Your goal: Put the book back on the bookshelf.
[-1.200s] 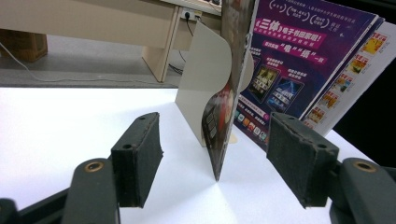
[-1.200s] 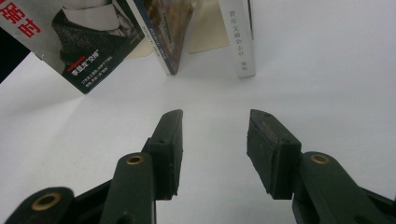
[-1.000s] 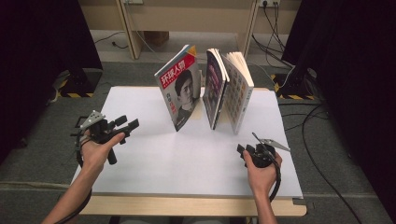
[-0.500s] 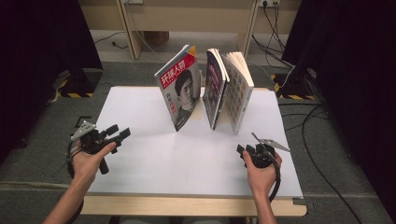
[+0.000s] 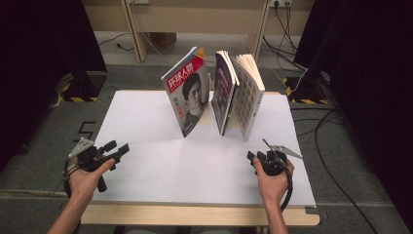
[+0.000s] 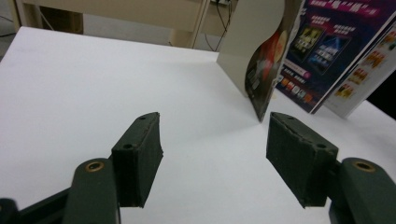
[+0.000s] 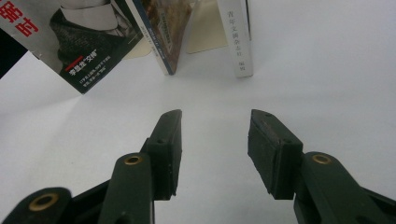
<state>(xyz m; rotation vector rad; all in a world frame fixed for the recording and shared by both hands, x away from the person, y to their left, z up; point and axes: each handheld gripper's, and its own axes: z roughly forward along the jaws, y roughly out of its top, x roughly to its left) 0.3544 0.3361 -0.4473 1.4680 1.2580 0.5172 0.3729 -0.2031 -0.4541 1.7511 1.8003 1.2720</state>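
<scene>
Three magazines stand upright near the back middle of the white table (image 5: 146, 122). The left magazine (image 5: 187, 92) has a red title and a portrait cover and leans left. A dark-covered magazine (image 5: 223, 95) and a pale one (image 5: 249, 92) stand to its right. My left gripper (image 5: 118, 148) hovers at the table's left edge, open, with nothing between its pads (image 6: 137, 158). Near the front right my right gripper (image 5: 252, 157) is open and holds nothing, its pads (image 7: 266, 149) pointing toward the magazines. The portrait magazine (image 7: 70, 42) and a white spine (image 7: 238, 37) stand ahead of it.
A beige bookend (image 6: 252, 42) stands behind the magazines. Beyond the table are a wooden bench frame (image 5: 141, 29), cables (image 5: 311, 122) on the grey floor and black curtains on both sides. The white tabletop reaches from the magazines to the front edge.
My left gripper has moved down and toward the front left corner of the table, staying open. The right gripper and the magazines have not moved.
</scene>
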